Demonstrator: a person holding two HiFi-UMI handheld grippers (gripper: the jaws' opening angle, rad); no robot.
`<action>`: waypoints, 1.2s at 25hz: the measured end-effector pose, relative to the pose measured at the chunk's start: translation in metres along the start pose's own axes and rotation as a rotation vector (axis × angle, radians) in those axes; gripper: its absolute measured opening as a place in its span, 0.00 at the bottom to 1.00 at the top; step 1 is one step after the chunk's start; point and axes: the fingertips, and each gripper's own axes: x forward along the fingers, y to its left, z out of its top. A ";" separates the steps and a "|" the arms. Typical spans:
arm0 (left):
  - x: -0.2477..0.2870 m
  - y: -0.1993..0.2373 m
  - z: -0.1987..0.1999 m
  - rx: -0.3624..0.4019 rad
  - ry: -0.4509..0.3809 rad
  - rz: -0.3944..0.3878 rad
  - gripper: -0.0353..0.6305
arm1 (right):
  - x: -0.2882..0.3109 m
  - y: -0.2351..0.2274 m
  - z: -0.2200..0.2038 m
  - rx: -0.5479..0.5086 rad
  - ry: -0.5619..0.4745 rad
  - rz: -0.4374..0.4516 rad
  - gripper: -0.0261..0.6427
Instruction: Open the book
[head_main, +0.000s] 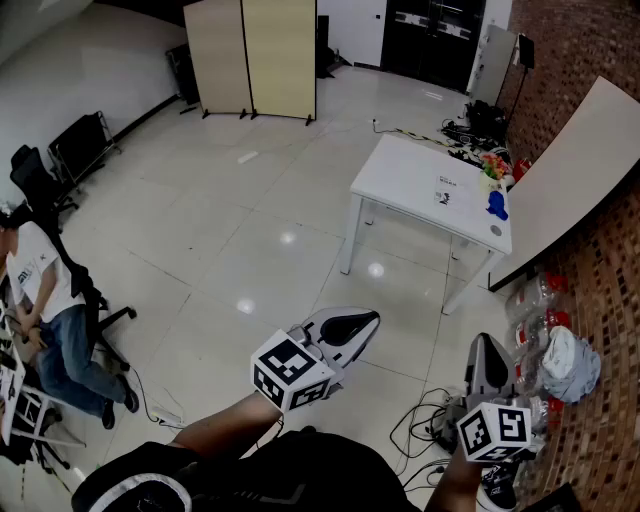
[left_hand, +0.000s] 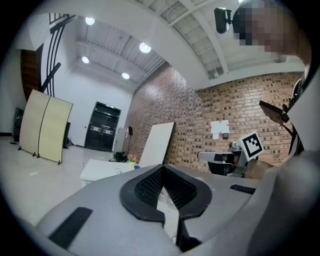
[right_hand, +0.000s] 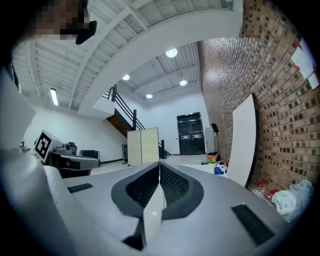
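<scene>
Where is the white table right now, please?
In the head view, the white table stands at upper right, beside the white board leaning against the brick wall.

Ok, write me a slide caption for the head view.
Left gripper and right gripper, both shut and empty, held above the glossy floor, short of the white table.

A white table (head_main: 410, 175) carries a blue object (head_main: 497, 205).

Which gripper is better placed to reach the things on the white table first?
Right, slightly. Both are far from the white table, jaws shut and empty, but the right gripper lines up with the end where small objects lie; the left gripper points toward its bare end.
</scene>
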 end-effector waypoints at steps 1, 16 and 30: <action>-0.001 0.007 0.000 0.003 -0.001 -0.004 0.06 | 0.005 0.003 0.000 0.001 -0.003 -0.007 0.04; 0.077 0.076 -0.006 -0.010 0.028 -0.051 0.06 | 0.096 -0.037 -0.004 -0.010 -0.024 -0.007 0.04; 0.265 0.128 0.032 0.039 0.010 0.050 0.06 | 0.228 -0.191 0.019 -0.029 -0.026 0.118 0.04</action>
